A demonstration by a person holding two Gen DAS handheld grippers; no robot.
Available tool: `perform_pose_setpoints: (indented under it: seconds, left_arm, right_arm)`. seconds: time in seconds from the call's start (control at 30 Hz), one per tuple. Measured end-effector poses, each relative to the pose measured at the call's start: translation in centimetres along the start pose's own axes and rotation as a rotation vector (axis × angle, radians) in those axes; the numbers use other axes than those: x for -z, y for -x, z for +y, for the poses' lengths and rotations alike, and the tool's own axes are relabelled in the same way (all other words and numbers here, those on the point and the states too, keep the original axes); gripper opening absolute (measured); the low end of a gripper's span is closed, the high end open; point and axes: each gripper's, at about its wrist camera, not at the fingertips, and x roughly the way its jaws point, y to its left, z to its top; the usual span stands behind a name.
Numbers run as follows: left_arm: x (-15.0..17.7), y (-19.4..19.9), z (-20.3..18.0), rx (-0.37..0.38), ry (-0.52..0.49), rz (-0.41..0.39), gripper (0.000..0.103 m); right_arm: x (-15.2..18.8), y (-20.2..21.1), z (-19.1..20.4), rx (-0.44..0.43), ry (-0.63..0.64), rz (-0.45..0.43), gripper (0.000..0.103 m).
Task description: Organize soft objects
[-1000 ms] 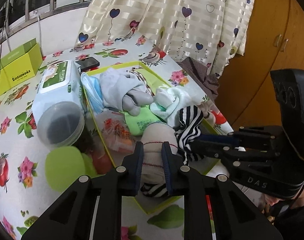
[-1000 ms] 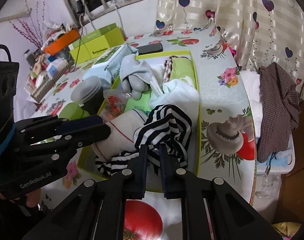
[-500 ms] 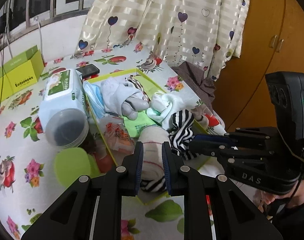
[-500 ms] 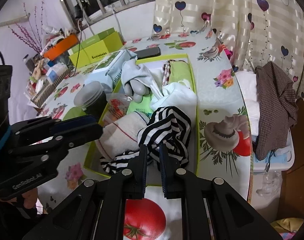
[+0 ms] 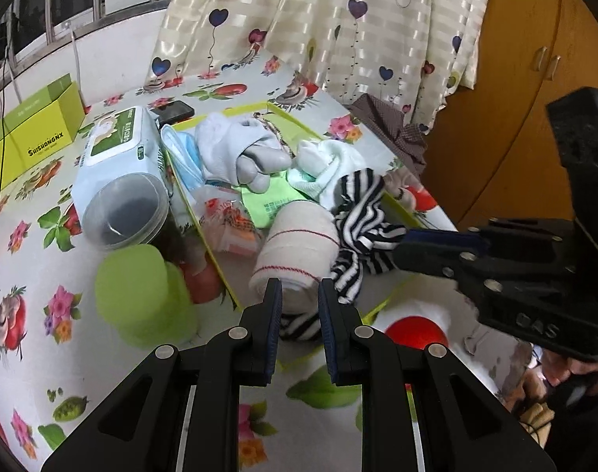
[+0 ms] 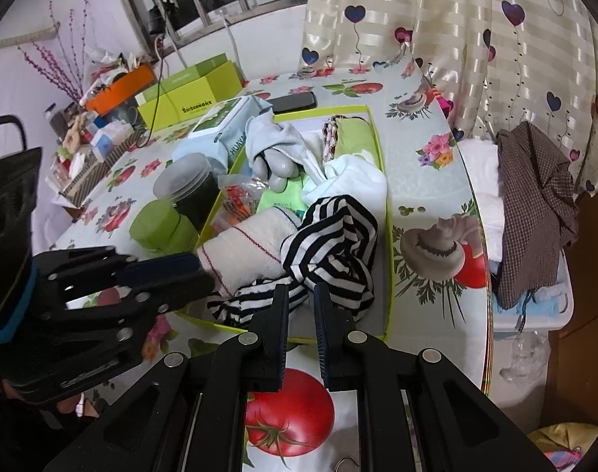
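Note:
A yellow-green tray [image 6: 381,181] on the flowered table holds several soft things. A cream rolled cloth [image 5: 299,244] with thin red lines lies at its near end, and my left gripper [image 5: 299,299] is shut on that roll's near edge. Beside the roll lies a black-and-white striped cloth [image 6: 330,236], bunched up, and my right gripper [image 6: 301,299] is shut on its near fold. In the left wrist view the right gripper [image 5: 401,242] reaches in from the right onto the striped cloth [image 5: 362,212]. A grey-white glove [image 5: 236,149] and a white cloth [image 5: 330,165] lie farther back.
Left of the tray stand a wet-wipes pack [image 5: 122,141], a dark jar [image 5: 126,212] and a green tub [image 5: 141,295]. A yellow-green box [image 5: 31,137] and a phone [image 5: 173,112] lie behind. A checked cloth [image 6: 535,204] hangs off the table's right edge, with curtain and wooden cabinet beyond.
Both views have pulled back a little from the tray. The right gripper has shifted slightly with the striped cloth still in it; the left keeps its hold on the cream roll.

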Motion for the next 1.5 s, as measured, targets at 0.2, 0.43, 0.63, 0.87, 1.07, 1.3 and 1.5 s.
perform_pose_setpoints:
  seconds: [0.2,0.43,0.63,0.87,1.07,1.3,1.5]
  left_arm:
    - [0.0,0.7,0.4,0.005,0.017,-0.014,0.020]
    - [1.0,3.0,0.3,-0.019,0.015,-0.035,0.020]
    - [1.8,4.7,0.4,-0.047,0.019,-0.053,0.020]
    - [2.9,6.1,0.6,-0.074,0.036,-0.063,0.020]
    - [4.1,7.2,1.2,-0.087,0.058,-0.078,0.020]
    - [4.8,7.7,0.9,-0.109,0.050,-0.084,0.020]
    - [4.5,6.5,1.0,-0.107,0.056,-0.068,0.020]
  right_arm:
    - [0.4,0.9,0.7,0.013,0.000,-0.006,0.030]
    - [0.9,2.1,2.5,0.047,0.011,-0.022,0.051]
    - [1.6,3.2,4.3,0.087,0.033,-0.040,0.064]
    - [2.8,4.3,6.2,0.134,0.045,-0.072,0.068]
    - [3.7,4.9,7.7,0.146,0.060,-0.093,0.070]
    - [4.4,4.6,8.5,0.143,0.072,-0.092,0.071]
    - [4.2,3.6,7.9,0.151,0.065,-0.072,0.072]
